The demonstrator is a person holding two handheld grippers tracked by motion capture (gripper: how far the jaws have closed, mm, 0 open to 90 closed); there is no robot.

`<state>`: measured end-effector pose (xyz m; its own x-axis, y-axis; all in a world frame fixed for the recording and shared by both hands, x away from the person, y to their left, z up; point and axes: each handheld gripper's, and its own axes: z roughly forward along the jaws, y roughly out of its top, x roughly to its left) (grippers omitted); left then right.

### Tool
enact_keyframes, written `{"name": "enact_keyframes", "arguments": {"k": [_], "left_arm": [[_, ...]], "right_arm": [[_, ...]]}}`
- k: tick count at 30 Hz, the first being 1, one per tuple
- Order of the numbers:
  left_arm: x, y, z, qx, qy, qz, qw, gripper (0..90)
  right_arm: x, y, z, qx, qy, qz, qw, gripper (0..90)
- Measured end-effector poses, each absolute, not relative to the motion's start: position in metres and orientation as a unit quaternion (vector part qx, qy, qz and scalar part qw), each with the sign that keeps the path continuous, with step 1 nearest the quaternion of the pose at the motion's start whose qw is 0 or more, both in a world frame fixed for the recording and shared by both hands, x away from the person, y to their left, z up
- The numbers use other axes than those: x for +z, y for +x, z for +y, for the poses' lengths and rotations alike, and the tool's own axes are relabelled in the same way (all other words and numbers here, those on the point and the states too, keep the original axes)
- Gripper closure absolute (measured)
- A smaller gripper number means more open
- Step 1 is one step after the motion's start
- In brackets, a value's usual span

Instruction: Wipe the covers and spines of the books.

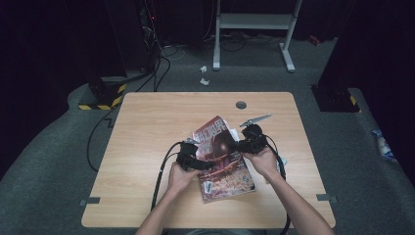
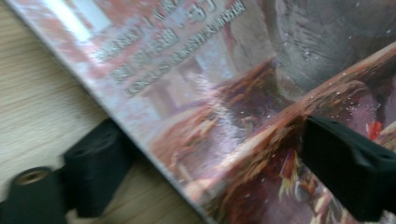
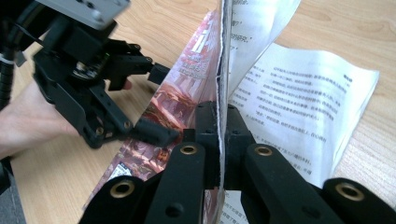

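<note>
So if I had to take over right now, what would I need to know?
Right gripper: shut on the edge of a few raised magazine pages.
Left gripper: open, one jaw on the cover, the other off the magazine's edge over the table.
Magazine: near the table's front middle, between both hands.
Done: pages lifted at the right side.
Left, probably: turn them over while the left gripper steadies the magazine.

Glossy magazine [image 1: 222, 159] with a reddish illustrated cover, lying askew on the near middle of the wooden table, cover and some pages [image 3: 243, 51] lifted upright (torn-looking edge), printed white pages [image 3: 299, 98] exposed beneath.
</note>
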<state>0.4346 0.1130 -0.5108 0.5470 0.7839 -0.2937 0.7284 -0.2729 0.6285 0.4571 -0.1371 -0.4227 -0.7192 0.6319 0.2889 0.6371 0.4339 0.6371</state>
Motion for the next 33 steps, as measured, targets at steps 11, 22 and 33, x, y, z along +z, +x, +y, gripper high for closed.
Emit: {"name": "enact_keyframes", "arguments": {"k": [11, 22, 33], "left_arm": [[-0.51, 0.434, 0.115, 0.062, 0.794, 0.486, 0.361, 35.9], [-0.509, 0.432, 0.114, 0.081, 0.797, 0.486, 0.35, 42.5], [-0.509, 0.433, 0.114, 0.082, 0.796, 0.488, 0.349, 42.9]], "right_arm": [[-0.447, 0.467, -0.137, -0.351, -0.398, -0.848, -0.009, 87.3], [-0.469, 0.477, -0.144, -0.295, -0.436, -0.849, -0.042, 71.8], [-0.468, 0.475, -0.175, -0.274, -0.469, -0.836, -0.074, 73.8]]}}
